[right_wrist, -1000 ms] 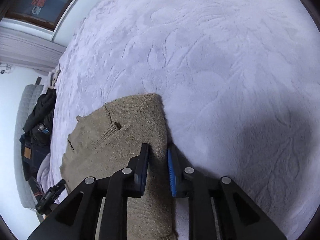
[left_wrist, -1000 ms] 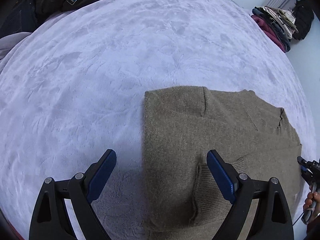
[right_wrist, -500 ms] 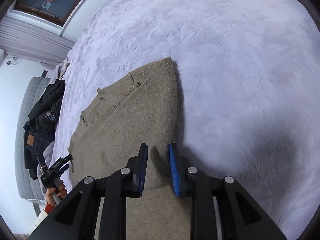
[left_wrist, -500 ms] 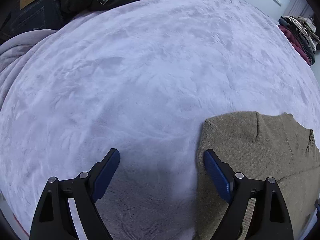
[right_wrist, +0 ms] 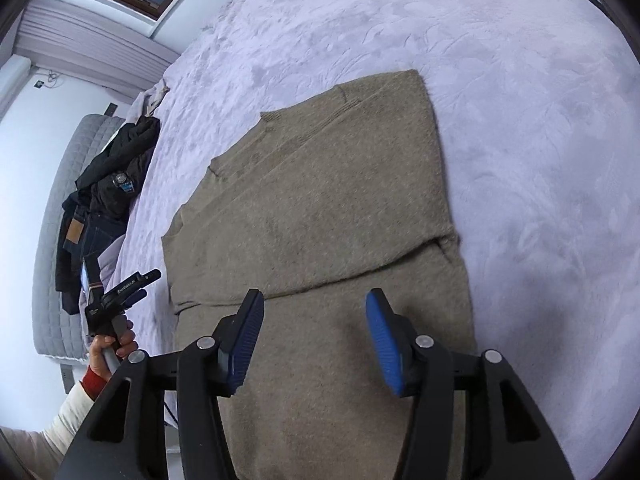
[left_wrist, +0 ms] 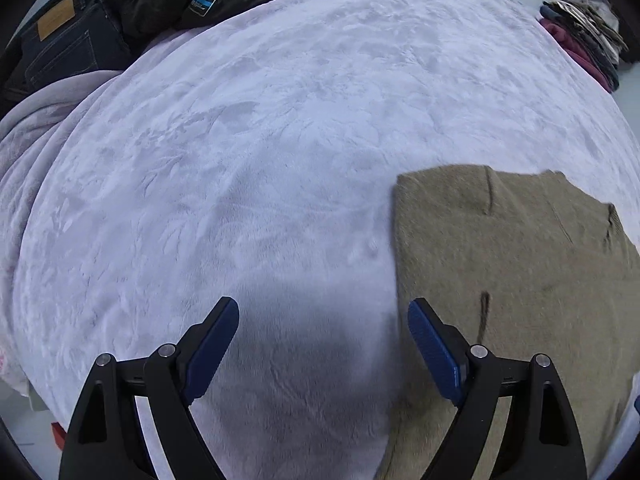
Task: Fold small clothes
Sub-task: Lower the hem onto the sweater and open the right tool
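A tan knit sweater [right_wrist: 320,208] lies flat on the lilac bedspread [right_wrist: 540,128], with its sides folded in. It also shows at the right of the left wrist view [left_wrist: 512,264]. My right gripper [right_wrist: 314,336] is open and empty, raised over the sweater's near part. My left gripper [left_wrist: 322,344] is open and empty over bare bedspread [left_wrist: 240,160], just left of the sweater's edge. The left gripper also shows in the right wrist view [right_wrist: 134,288], held in a hand off the sweater's left side.
Dark jackets and jeans [left_wrist: 120,12] are piled at the far left of the bed, also in the right wrist view [right_wrist: 100,200]. A stack of folded clothes [left_wrist: 584,28] sits at the far right corner. A grey padded headboard [right_wrist: 56,216] stands at the left.
My right gripper has opened, let go of the sweater's edge and lifted back. My left gripper has moved left off the sweater to bare bedspread, still open.
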